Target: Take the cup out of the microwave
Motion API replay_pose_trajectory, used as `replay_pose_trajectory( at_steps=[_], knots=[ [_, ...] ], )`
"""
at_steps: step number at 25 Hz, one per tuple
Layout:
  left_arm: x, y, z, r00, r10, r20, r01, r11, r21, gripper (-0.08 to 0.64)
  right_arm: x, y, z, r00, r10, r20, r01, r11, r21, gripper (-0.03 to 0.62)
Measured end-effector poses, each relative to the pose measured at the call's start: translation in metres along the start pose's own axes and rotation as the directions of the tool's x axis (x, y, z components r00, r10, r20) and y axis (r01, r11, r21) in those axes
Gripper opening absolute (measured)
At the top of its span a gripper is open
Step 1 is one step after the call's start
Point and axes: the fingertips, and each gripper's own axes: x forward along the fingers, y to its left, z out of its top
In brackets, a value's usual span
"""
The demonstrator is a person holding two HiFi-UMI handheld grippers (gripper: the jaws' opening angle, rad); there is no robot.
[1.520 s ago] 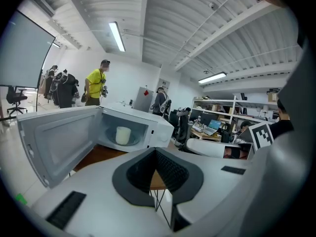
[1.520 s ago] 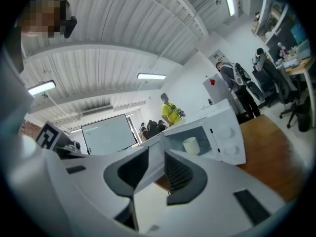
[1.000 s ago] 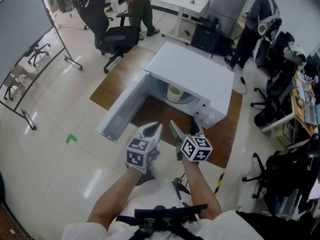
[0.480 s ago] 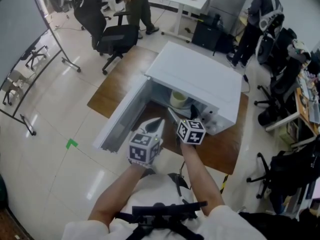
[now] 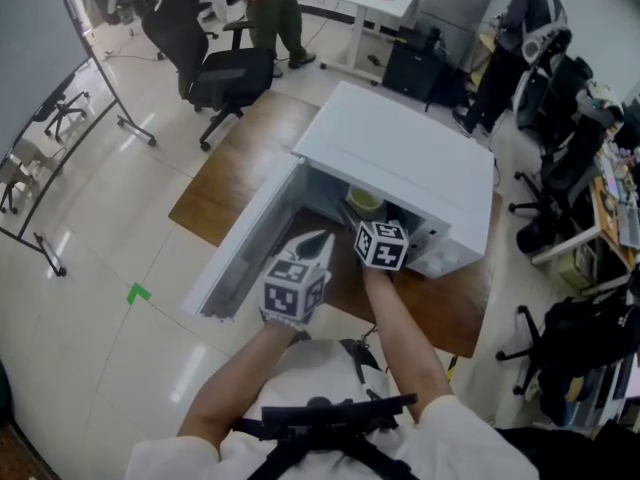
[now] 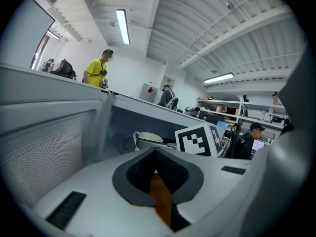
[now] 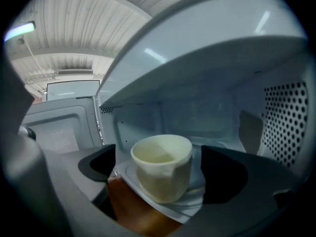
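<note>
**Wide-open claw lines up on cup in microwave**

The right gripper (image 7: 159, 174), jaws just spread fully and gripping nothing, points into the microwave (image 5: 400, 158). 1 pale cup (image 7: 163, 157) stands untouched on the turntable (image 7: 200, 197) at its 12 o'clock, apparently empty. The left gripper (image 6: 155, 154), at 9 o'clock by the open door (image 5: 240, 258), is closed on nothing. The likely next move is to advance, straddle the cup and squeeze.

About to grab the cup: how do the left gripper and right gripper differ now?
On the left gripper the jaws are together, empty; on the right gripper they have just been opening and stand wide, framing the cup without touching it. The right gripper is at the opening of the microwave; the left gripper sits farther back, beside the open door. Both point toward the microwave.
</note>
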Motion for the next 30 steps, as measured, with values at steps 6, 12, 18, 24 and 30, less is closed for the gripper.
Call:
replay_pose_trajectory(
  at_steps=[6, 12, 18, 24, 30],
  knots=[
    [0.007, 0.009, -0.003, 1.0, -0.004, -0.012, 0.004, 1.0, 0.002, -0.011, 0.027, -0.004, -0.008, 1.0, -0.016, -0.023, 0.016, 1.0, -0.004, 0.569],
    [0.009, 0.013, -0.006, 1.0, -0.005, -0.029, 0.005, 1.0, -0.002, -0.011, 0.039, -0.004, -0.006, 1.0, -0.01, -0.015, 0.01, 1.0, -0.005, 0.568],
    [0.006, 0.019, -0.009, 0.999, 0.002, -0.04, -0.003, 1.0, -0.017, -0.011, 0.043, -0.006, -0.008, 1.0, -0.022, -0.012, 0.021, 0.999, -0.041, 0.494],
    [-0.002, 0.018, -0.007, 0.999, 0.014, -0.039, -0.015, 1.0, -0.026, -0.011, 0.039, -0.007, -0.003, 0.999, -0.035, 0.015, 0.036, 0.998, -0.051, 0.483],
    [-0.016, 0.011, 0.002, 0.998, 0.029, -0.057, -0.032, 0.999, -0.037, -0.011, 0.006, 0.008, 0.005, 1.0, -0.015, 0.004, 0.015, 0.999, -0.034, 0.482]
  ],
)
